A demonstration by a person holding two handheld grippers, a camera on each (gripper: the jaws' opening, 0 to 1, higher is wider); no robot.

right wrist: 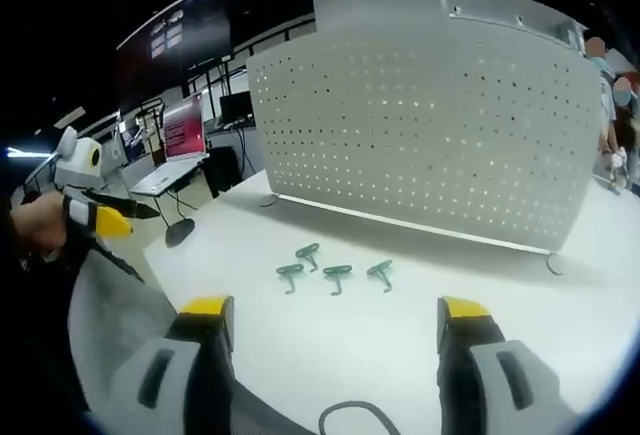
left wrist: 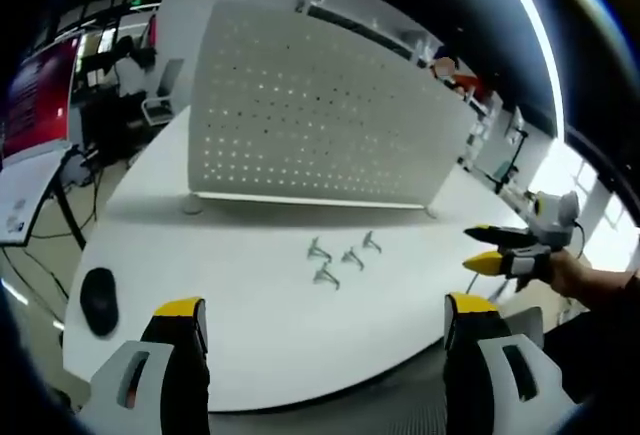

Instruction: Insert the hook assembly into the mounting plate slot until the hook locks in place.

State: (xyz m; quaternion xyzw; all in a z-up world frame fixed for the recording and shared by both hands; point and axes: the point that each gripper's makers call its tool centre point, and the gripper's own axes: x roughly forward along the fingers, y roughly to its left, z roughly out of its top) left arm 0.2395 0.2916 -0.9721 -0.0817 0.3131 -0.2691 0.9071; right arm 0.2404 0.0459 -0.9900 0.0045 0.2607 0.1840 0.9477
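Hooks: four small hooks [right wrist: 336, 276] lie loose in a cluster on the white worktop [right wrist: 400, 355], just in front of the upright perforated mounting plate [right wrist: 430, 125], not touching it. In the left gripper view the same cluster [left wrist: 342, 257] sits midway between the plate [left wrist: 320, 115] and the near worktop edge.

Left gripper [left wrist: 325, 320]: jaws wide apart, nothing between them, hovering above the near edge. Right gripper [right wrist: 335, 325]: likewise spread, empty, facing the hooks. Each also appears at the edge of the other's view, the right [left wrist: 505, 250] and the left [right wrist: 105, 217], both held off the worktop edge.

Step in hand, as judged: the first pick, not yet begun. To do it well, approach one hook at the cluster's outside so neighbours are not knocked; grip the flat body, leaving the insertion end free. Hook orientation is too small to read, so check before closing. Keep the plate steady on its feet during insertion.

Off to the side: a dark mouse [left wrist: 98, 300] and monitors [left wrist: 40, 85].
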